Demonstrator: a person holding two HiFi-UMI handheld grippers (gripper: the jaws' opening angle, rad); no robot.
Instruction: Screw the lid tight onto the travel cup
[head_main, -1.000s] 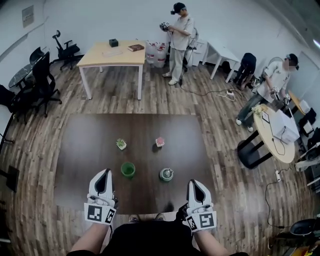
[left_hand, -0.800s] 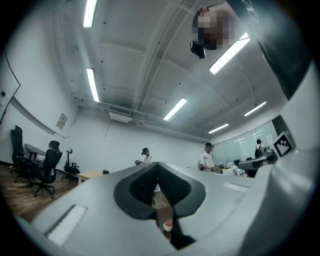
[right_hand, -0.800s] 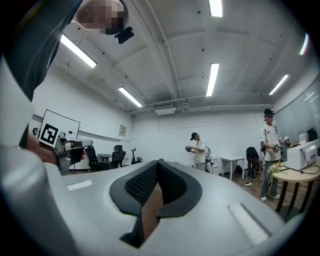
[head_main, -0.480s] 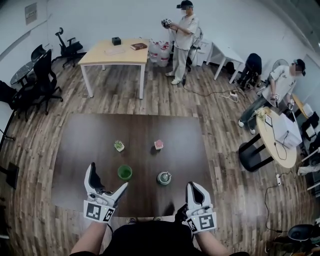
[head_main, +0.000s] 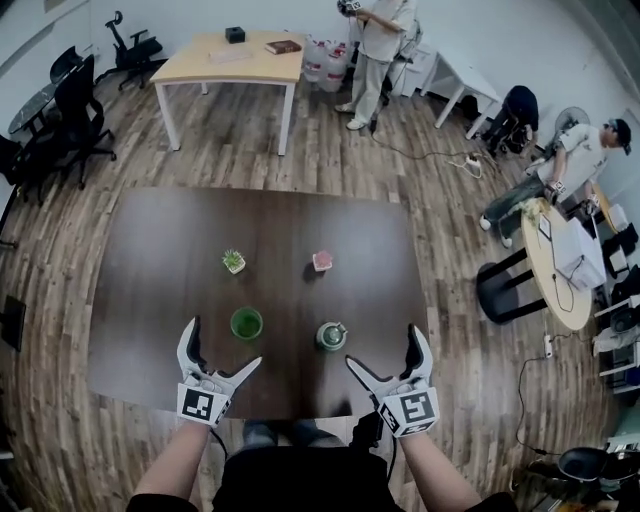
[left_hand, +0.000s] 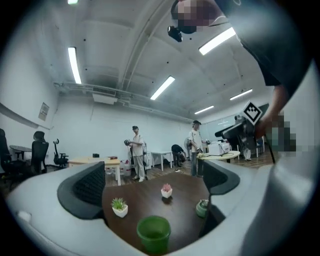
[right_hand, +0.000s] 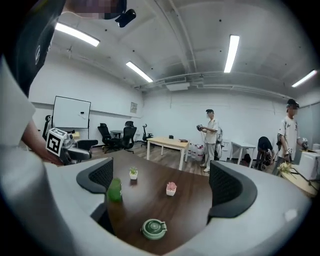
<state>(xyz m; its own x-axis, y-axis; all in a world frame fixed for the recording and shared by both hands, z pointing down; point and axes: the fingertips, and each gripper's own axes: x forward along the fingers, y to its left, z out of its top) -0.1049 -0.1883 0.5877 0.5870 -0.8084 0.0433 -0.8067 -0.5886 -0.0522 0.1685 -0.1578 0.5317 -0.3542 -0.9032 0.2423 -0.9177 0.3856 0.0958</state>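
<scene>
On the dark brown table (head_main: 150, 250), a white-potted green plant (head_main: 234, 262) stands well beyond the left tool (head_main: 224, 341), a white-potted pink plant (head_main: 322, 261) beyond the right tool (head_main: 382, 345).

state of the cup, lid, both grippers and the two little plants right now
cup: upright on the table, open, no lid on
lid: flat on the table, apart from the cup
left gripper: open, jaws have just been opening, empty
right gripper: open, jaws have just been opening, empty
green plant: upright
pink plant: upright

Lower centre: green cup (head_main: 246, 323) and lid (head_main: 331, 336) sit apart on the dark desk (head_main: 150, 260). Below them, left gripper (head_main: 223, 344) and right gripper (head_main: 382, 345), jaws just opened, hold nothing.
</scene>
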